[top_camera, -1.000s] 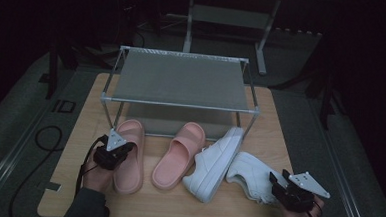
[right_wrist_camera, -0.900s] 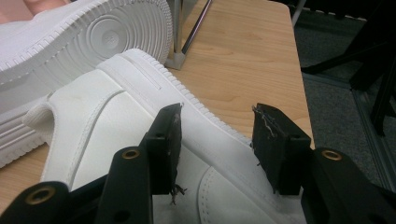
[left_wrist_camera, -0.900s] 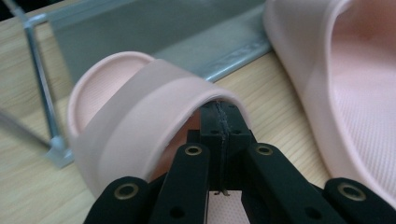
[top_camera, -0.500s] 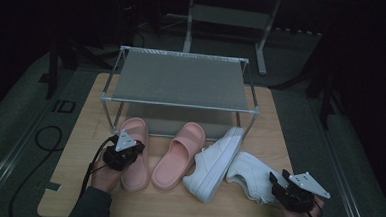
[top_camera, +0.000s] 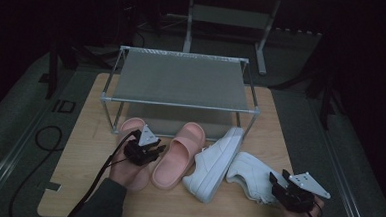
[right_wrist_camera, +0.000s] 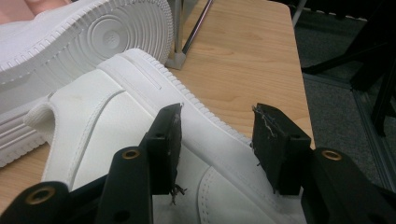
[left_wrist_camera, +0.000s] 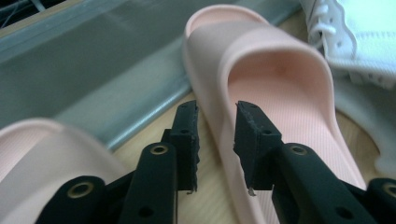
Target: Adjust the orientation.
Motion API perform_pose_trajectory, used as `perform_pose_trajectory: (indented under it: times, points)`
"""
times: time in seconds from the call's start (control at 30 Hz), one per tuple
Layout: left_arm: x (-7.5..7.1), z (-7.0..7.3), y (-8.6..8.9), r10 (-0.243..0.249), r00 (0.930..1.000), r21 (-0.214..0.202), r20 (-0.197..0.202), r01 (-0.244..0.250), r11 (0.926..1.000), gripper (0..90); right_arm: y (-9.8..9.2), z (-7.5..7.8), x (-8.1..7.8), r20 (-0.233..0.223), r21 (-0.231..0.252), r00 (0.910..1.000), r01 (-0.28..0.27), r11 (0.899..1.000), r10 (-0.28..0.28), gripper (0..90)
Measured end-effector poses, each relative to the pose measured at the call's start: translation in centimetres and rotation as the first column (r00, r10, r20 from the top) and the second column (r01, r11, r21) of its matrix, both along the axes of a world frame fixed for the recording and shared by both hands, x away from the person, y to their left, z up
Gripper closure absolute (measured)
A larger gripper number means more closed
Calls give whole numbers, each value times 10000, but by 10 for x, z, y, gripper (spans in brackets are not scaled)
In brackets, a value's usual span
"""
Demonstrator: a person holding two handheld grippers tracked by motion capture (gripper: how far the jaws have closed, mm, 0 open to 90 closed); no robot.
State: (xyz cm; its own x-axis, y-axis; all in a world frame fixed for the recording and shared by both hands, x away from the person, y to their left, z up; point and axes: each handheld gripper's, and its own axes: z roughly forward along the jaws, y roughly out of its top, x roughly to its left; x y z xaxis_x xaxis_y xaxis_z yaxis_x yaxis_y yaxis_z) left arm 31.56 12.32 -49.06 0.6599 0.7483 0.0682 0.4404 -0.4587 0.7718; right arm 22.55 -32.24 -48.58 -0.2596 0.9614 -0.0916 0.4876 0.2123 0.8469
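Two pink slides lie in front of the rack, the left slide [top_camera: 130, 125] [left_wrist_camera: 42, 154] and the right slide [top_camera: 178, 155] [left_wrist_camera: 280, 93]. My left gripper [top_camera: 151, 150] [left_wrist_camera: 215, 144] hovers between them. Its jaws have just been opening, and the right slide's near rim runs through the gap with neither pad pressing on it. One white sneaker [top_camera: 216, 160] [right_wrist_camera: 70, 42] lies on its side. A second white sneaker [top_camera: 250, 171] [right_wrist_camera: 116, 116] sits upright beside it. My right gripper [top_camera: 279, 180] [right_wrist_camera: 217, 149] stands open over that sneaker's edge, with bare wood showing beside one pad.
A metal shoe rack [top_camera: 180, 80] with a grey mesh shelf stands at the back of the wooden table [top_camera: 79, 147]; its leg [right_wrist_camera: 177, 56] is just past the sneakers. Dark floor and stands surround the table. A black cable [top_camera: 44, 141] trails off the left.
My left gripper has moved right, from over the left slide to the near rim of the right slide, and its jaws have opened. The right gripper and all the shoes stay put.
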Motion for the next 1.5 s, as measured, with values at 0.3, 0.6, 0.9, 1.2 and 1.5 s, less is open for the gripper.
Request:
perform_pose_trajectory:
  times: [0.3, 0.6, 0.9, 1.2, 1.5]
  points:
    - [24, -9, -23, 23, 9992, 153, -393, -16, 9999, 683, 0, 0, 0, 1, 30, 10000, -27, 10000, 27, 518]
    - [26, -11, -31, 202, 9984, 350, -522, -184, 9992, 819, 0, 0, 0, 7, 36, 10000, -39, 10000, 39, 518]
    - [7, -10, -19, 774, 9966, 604, -292, -755, 9953, 822, -1, 0, -1, -6, 56, 10000, -70, 10000, 70, 518]
    - [-18, -14, 4, 1541, 9875, 440, -322, -1526, 9873, 821, -1, 0, -1, 0, 54, 10000, -66, 10000, 66, 518]
    - [-30, -18, 24, 2054, 9772, 256, -535, -2043, 9786, 821, 0, 0, -1, -15, 55, 10000, -42, 10000, 42, 519]
